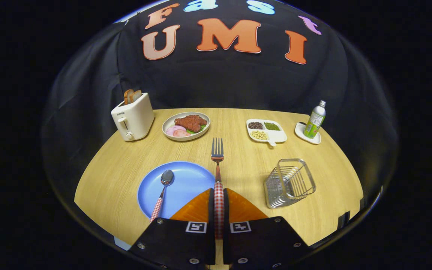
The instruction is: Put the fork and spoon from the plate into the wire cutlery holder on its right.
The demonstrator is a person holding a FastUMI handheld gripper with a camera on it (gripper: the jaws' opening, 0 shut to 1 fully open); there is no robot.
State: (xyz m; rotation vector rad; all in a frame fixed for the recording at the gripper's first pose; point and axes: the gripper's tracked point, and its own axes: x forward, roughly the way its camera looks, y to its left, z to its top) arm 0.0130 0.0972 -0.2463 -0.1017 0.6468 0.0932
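My gripper [219,204] is shut on the fork [217,157], both fingers pressing its red-checked handle. The fork points straight ahead, tines away from me, lifted over the right edge of the blue plate [186,180]. The spoon [162,191] with the same checked handle lies on the plate, left of the fingers, bowl pointing away. The wire cutlery holder [289,183] stands upright on the wooden table to the right of the fingers, with nothing visible inside it.
Beyond the fork are a plate of food [186,126], a white toaster [132,117] with bread at far left, a divided dish of beans [266,131], and a green bottle [315,120] on a small saucer at far right.
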